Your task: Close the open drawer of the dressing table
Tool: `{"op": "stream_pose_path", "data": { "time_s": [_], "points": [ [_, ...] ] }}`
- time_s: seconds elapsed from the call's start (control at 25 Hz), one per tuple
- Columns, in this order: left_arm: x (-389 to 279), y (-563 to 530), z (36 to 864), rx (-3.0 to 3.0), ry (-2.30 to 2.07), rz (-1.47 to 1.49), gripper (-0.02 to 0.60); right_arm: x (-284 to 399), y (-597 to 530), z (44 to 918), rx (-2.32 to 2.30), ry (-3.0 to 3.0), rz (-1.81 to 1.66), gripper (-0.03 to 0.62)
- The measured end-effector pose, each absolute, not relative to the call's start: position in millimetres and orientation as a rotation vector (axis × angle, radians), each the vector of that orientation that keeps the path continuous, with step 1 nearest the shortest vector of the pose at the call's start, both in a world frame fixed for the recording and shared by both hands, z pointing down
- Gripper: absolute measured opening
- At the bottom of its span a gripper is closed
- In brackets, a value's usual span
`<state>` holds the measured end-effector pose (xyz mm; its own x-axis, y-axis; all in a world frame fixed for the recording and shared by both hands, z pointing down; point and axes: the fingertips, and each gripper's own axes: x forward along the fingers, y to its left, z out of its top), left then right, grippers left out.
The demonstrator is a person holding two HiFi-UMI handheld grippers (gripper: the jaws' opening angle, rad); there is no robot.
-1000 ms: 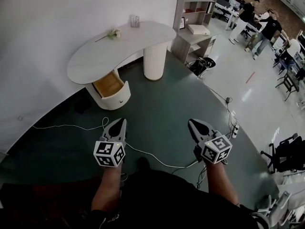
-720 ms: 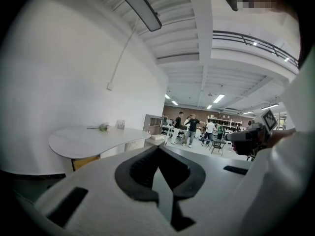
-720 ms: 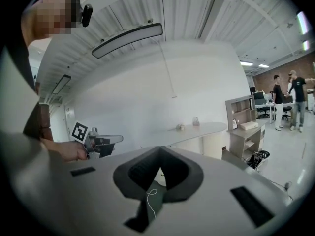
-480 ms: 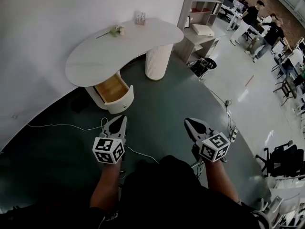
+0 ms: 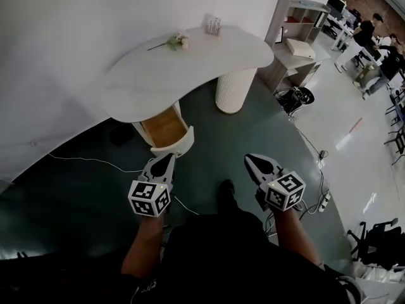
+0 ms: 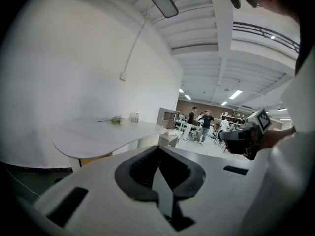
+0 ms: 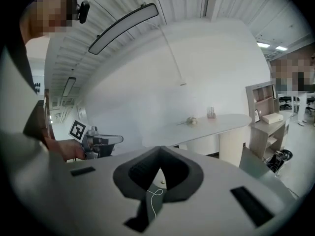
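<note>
Forearms [image 5: 144,249] extended; left gripper [image 5: 167,158], right gripper [image 5: 251,160] closed before drawer [image 5: 166,129].

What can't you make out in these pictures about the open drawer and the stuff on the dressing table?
- Drawer, head view: its rear lies under the table top, so any contents there are hidden. No handle shows from this steep angle.
- Drawer, left gripper view: the body of the left gripper covers all but a wooden sliver under the table top.
- Small container on the table top: too small in every view to identify.
</note>
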<state>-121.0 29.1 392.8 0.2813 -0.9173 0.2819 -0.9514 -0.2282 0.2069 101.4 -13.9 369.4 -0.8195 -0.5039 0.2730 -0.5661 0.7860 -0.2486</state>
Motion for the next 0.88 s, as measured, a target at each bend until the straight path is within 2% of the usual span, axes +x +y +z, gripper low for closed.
{"op": "stream_pose_path", "data": {
  "time_s": [0.44, 0.88],
  "points": [
    [-118.1, -108.7, 374.6, 2.038, -1.933, 0.198, 0.002, 67.5, -205.1, 368.5, 0.466, -2.838, 0.501, 0.006],
    [-141.7, -117.2, 408.8, 1.862, -1.966, 0.148, 0.002, 11.8, -201.0, 396.2, 0.241, -2.772, 0.634, 0.006]
  ]
}}
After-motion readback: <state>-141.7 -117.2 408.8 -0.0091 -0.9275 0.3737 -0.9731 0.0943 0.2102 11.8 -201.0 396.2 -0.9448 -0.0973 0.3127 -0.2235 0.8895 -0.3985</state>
